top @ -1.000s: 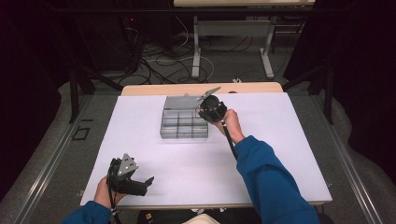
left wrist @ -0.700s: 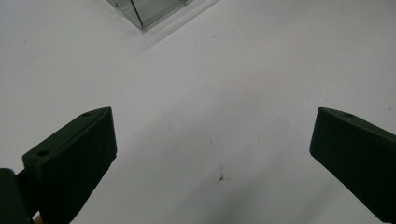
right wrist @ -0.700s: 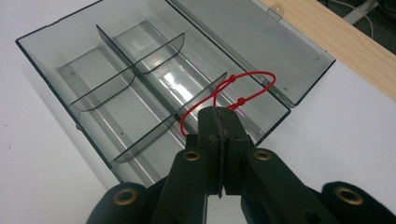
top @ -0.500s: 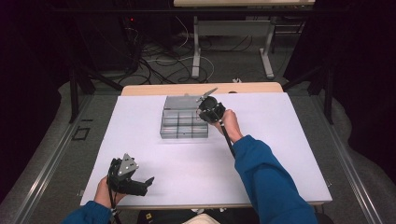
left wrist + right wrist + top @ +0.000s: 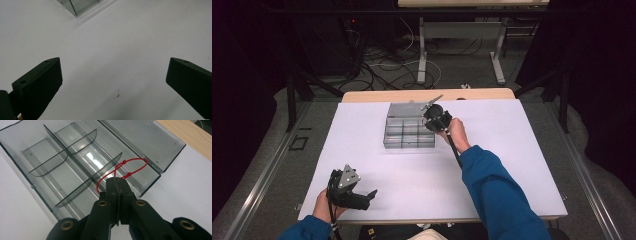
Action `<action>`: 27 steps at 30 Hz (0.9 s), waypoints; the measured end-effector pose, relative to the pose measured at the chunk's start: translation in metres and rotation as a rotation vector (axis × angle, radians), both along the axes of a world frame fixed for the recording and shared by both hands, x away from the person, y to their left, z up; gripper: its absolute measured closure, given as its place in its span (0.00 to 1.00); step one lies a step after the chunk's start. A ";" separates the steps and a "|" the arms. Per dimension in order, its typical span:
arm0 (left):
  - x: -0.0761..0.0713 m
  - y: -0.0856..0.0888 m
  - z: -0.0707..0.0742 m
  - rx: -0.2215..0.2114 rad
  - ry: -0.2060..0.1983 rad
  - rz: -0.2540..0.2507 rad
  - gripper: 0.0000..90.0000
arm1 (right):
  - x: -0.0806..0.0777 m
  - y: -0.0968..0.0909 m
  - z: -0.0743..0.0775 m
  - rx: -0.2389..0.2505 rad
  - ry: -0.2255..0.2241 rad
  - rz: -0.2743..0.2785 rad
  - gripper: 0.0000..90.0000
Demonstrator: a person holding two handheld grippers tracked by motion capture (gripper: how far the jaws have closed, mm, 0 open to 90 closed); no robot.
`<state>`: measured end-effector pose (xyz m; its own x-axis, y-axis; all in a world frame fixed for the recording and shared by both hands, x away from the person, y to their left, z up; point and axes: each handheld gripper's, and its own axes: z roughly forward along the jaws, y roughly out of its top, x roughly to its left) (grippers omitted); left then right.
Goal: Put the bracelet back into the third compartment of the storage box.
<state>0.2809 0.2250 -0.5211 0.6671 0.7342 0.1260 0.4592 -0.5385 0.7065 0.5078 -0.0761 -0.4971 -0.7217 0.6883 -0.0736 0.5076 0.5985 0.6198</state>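
We had the right gripper with its jaws pressed together on a red string loop, pinched at the near side so the knotted loop hung out ahead of the tips over the rear right compartment of the clear plastic organiser box. The right hand reached forward from a blue sleeve, arm stretched across the bench, holding that gripper at the box's right rear corner. Our left gripper rested low near the bench's front left edge, its jaws standing wide apart with nothing between them, the left hand gripping it from behind. The right gripper view let us see the string, the curved dividers and the compartments, all bare, plus the lid lying open flat behind the box; the high view was too coarse for the string. The left gripper view gave us white bench surface and one corner of the box.
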 end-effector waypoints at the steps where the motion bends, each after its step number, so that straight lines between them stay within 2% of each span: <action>1: 0.000 0.000 0.000 0.000 0.000 0.000 0.01 | 0.000 0.001 0.000 0.001 0.009 -0.013 1.00; 4: 0.000 0.001 0.000 0.002 0.001 -0.003 0.01 | 0.003 0.001 -0.002 0.000 0.000 -0.002 1.00; 5: 0.000 0.000 0.000 0.000 0.001 -0.003 0.01 | 0.003 0.003 -0.002 -0.016 0.019 -0.013 1.00; 7: 0.000 0.000 0.000 0.000 -0.003 -0.001 0.01 | 0.004 0.003 -0.003 -0.013 0.015 -0.010 1.00; 8: 0.000 0.000 0.000 -0.004 -0.005 0.000 0.01 | 0.003 0.004 -0.004 -0.015 0.035 -0.021 1.00; 9: 0.000 0.001 0.000 -0.001 -0.004 -0.002 0.01 | 0.005 0.004 -0.005 -0.011 0.017 -0.013 1.00; 12: 0.000 0.000 0.000 -0.006 -0.003 -0.002 0.01 | 0.006 0.005 -0.007 -0.023 0.034 -0.015 1.00; 13: 0.000 0.000 0.000 -0.005 -0.004 -0.001 0.01 | 0.007 0.006 -0.006 -0.042 0.043 -0.016 1.00; 14: 0.000 0.000 0.000 -0.004 -0.004 -0.002 0.01 | 0.008 0.006 -0.009 -0.025 0.025 -0.019 1.00; 15: 0.000 0.000 0.000 -0.004 -0.004 -0.001 0.01 | 0.009 0.006 -0.008 -0.037 0.037 -0.005 1.00; 16: 0.000 0.000 0.000 -0.004 -0.004 -0.001 0.01 | 0.009 0.008 -0.016 0.038 -0.014 -0.013 1.00; 17: 0.000 0.000 0.000 -0.005 -0.004 -0.001 0.01 | 0.008 0.009 -0.016 0.037 -0.001 -0.043 1.00; 18: 0.000 0.000 0.000 -0.005 -0.003 -0.001 0.01 | 0.009 0.008 -0.014 -0.001 0.015 -0.024 1.00; 19: 0.000 0.000 0.000 -0.004 -0.004 -0.001 0.01 | 0.008 0.008 -0.011 -0.050 0.053 -0.028 0.99; 20: 0.000 0.000 0.000 -0.004 -0.004 -0.001 0.01 | 0.008 0.008 -0.008 -0.077 0.079 -0.022 0.99; 21: 0.000 0.000 0.000 -0.005 -0.003 -0.001 0.01 | 0.010 0.009 -0.008 -0.098 0.081 -0.012 0.99; 22: 0.000 0.000 0.000 -0.001 -0.002 -0.001 0.01 | 0.010 0.009 -0.008 -0.098 0.081 -0.012 0.99; 23: 0.000 0.000 0.000 0.000 -0.003 -0.002 0.01 | 0.010 0.012 -0.018 0.016 -0.002 -0.022 0.99; 24: 0.000 0.000 0.000 -0.003 -0.003 -0.003 0.01 | 0.011 0.013 -0.019 0.025 -0.017 -0.018 0.99; 25: 0.000 0.000 0.000 -0.003 -0.004 -0.003 0.01 | 0.011 0.013 -0.017 -0.009 0.004 -0.010 0.99; 26: 0.000 0.000 0.000 -0.005 -0.003 -0.002 0.01 | 0.012 0.013 -0.013 -0.069 0.034 0.002 0.99; 27: 0.000 0.000 0.000 -0.004 -0.003 -0.003 0.01 | 0.012 0.013 -0.013 -0.069 0.034 0.002 0.99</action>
